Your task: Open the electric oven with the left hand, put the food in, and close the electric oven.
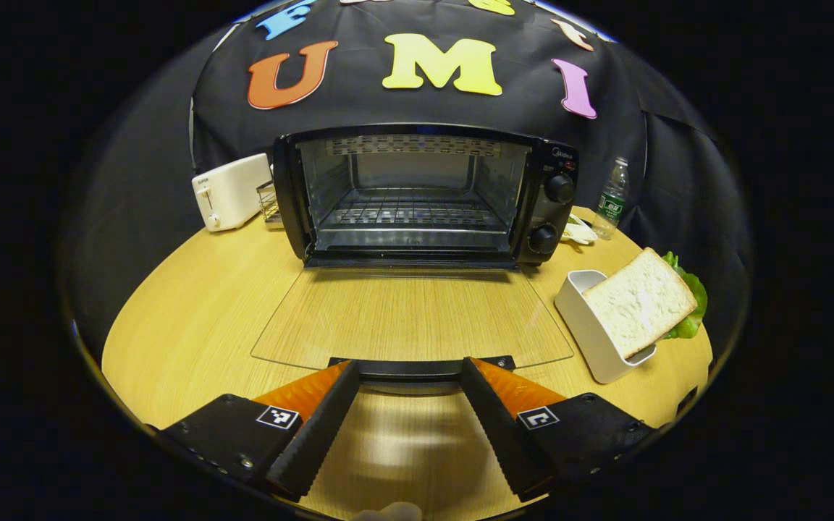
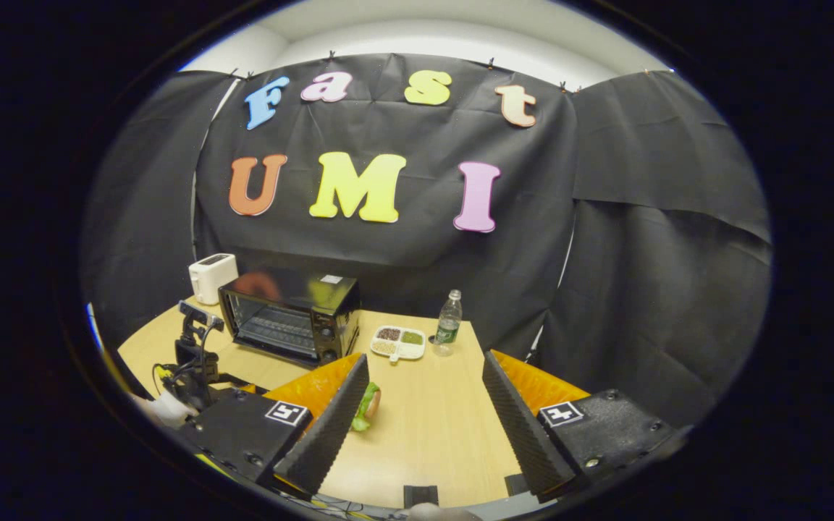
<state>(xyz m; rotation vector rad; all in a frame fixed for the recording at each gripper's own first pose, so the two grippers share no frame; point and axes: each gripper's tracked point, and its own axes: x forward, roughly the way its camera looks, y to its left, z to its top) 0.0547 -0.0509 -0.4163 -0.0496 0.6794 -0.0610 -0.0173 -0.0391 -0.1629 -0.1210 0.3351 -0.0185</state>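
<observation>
The black electric oven (image 1: 424, 195) stands open, its rack bare and its glass door (image 1: 410, 318) lying flat toward me. The door's handle (image 1: 410, 370) sits just between the tips of my left gripper (image 1: 410, 364), which is open; the fingers do not press on it. A sandwich of white bread and lettuce (image 1: 641, 300) leans in a white holder (image 1: 591, 333) to the right of the door. In the right gripper view the oven (image 2: 290, 315) is far off at the left and my right gripper (image 2: 424, 362) hangs open above the table, with the sandwich (image 2: 368, 407) half hidden behind its left finger.
A white toaster (image 1: 230, 192) stands left of the oven, and a water bottle (image 1: 611, 199) to its right. In the right gripper view a divided snack tray (image 2: 399, 341) lies beside the bottle (image 2: 448, 318). The other gripper (image 2: 196, 354) and a hand holding it sit before the oven.
</observation>
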